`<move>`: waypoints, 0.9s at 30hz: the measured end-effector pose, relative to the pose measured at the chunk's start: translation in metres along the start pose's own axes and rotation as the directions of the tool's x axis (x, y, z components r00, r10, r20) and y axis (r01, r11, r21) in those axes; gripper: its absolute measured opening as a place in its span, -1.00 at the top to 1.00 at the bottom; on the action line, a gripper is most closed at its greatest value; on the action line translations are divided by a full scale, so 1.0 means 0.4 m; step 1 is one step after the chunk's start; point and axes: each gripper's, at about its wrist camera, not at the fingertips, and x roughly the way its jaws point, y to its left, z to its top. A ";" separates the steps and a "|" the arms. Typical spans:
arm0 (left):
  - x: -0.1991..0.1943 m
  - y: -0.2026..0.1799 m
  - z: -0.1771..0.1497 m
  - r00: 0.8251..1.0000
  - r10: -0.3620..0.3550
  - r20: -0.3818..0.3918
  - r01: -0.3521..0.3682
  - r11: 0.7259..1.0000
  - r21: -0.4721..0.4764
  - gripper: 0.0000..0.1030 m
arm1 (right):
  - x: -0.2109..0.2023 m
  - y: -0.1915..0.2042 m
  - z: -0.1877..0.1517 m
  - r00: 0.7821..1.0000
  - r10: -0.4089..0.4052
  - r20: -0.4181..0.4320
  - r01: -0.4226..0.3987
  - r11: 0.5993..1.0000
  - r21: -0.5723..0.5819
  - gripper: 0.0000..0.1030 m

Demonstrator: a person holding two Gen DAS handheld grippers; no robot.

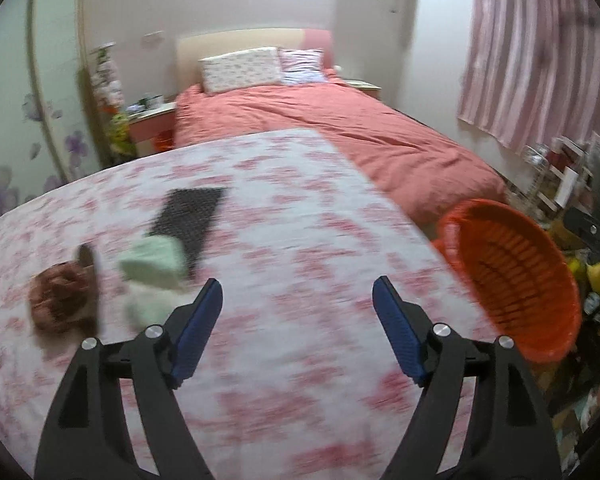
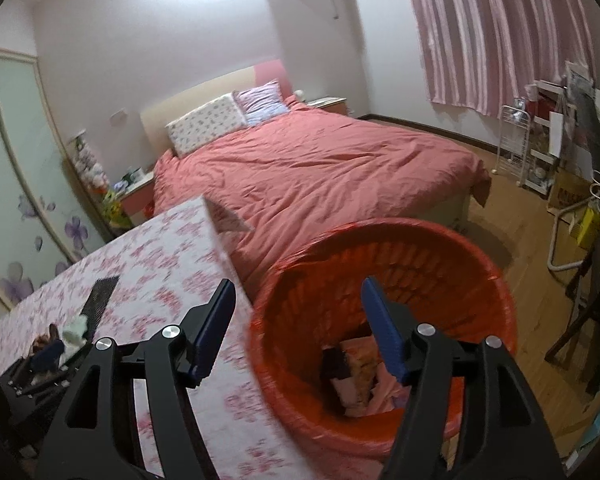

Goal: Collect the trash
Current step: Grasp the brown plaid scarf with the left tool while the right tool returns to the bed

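Note:
An orange slatted basket stands on the floor at the table's right corner. In the right wrist view the basket holds several wrappers and scraps at its bottom. My right gripper hangs open above the basket's left rim, with nothing between its fingers. My left gripper is open and empty over the floral tablecloth. Left of it lie a crumpled pale green tissue and a brown crumpled piece. Both are blurred.
A black mesh mat lies on the table behind the tissue. A bed with a red cover stands beyond the table and basket. A wardrobe is on the left, and cluttered shelves and a chair on the right.

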 end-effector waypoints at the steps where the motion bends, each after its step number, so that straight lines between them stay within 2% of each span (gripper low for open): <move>1: -0.007 0.041 -0.006 1.000 0.024 0.000 -0.024 1.000 -0.020 -0.49 | -0.002 0.013 -0.005 1.000 0.005 -0.006 -0.005 1.000 -0.009 -0.27; 7: -0.037 0.258 -0.040 0.987 0.161 -0.015 -0.161 0.979 -0.128 -0.50 | 0.010 0.103 -0.039 0.997 0.042 -0.058 -0.046 0.996 -0.074 -0.27; 10: -0.046 0.380 -0.060 0.971 0.235 -0.034 -0.237 0.951 -0.198 -0.50 | 0.015 0.143 -0.058 0.995 0.058 -0.082 -0.066 0.992 -0.103 -0.27; 12: -0.046 0.443 -0.069 0.964 0.261 -0.048 -0.265 0.935 -0.235 -0.50 | 0.022 0.170 -0.070 0.993 0.065 -0.098 -0.077 0.989 -0.124 -0.27; 15: -0.039 0.514 -0.075 0.960 0.270 -0.070 -0.279 0.914 -0.295 -0.50 | 0.028 0.201 -0.083 0.991 0.072 -0.114 -0.089 0.985 -0.149 -0.27; 17: -0.032 0.542 -0.078 0.962 0.263 -0.076 -0.274 0.910 -0.312 -0.50 | 0.032 0.222 -0.089 0.990 0.074 -0.124 -0.094 0.982 -0.166 -0.27; 21: -0.005 0.555 -0.069 0.970 0.229 -0.085 -0.244 0.918 -0.312 -0.50 | 0.041 0.244 -0.100 0.987 0.073 -0.141 -0.098 0.978 -0.186 -0.27; 24: 0.024 0.556 -0.062 0.969 0.223 -0.104 -0.244 0.921 -0.303 -0.49 | 0.049 0.257 -0.106 0.986 0.068 -0.151 -0.097 0.977 -0.192 -0.27; 27: 0.052 0.560 -0.058 0.972 0.199 -0.126 -0.230 0.921 -0.314 -0.36 | 0.054 0.266 -0.112 0.985 0.066 -0.160 -0.098 0.975 -0.199 -0.27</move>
